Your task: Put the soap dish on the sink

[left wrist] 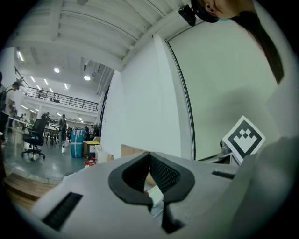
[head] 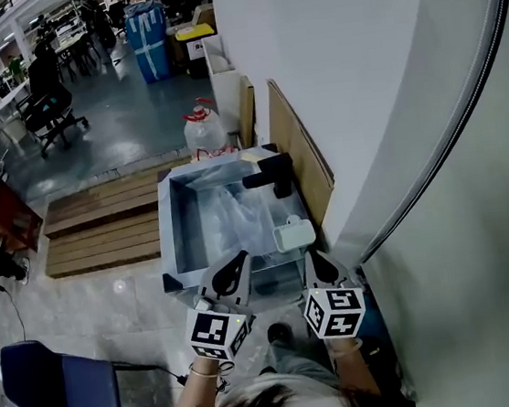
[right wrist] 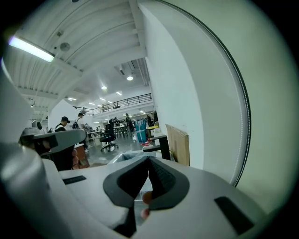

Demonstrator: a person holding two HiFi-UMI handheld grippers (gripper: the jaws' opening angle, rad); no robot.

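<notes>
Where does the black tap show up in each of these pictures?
Head view: black tap on the sink's far right rim.
Left gripper view: not in it.
Right gripper view: black tap mid-picture, just left of the cardboard sheet.
Shared landmark: the cardboard sheet leaning on the white wall.

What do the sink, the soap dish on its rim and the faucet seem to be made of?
Sink: likely stainless steel; it is grey and shiny, with reflections on its walls.
Soap dish: probably plastic; it is pale and smooth with rounded corners, though ceramic cannot be ruled out.
Faucet: matte black finish and a boxy shape; whether metal or plastic lies underneath cannot be told.
</notes>
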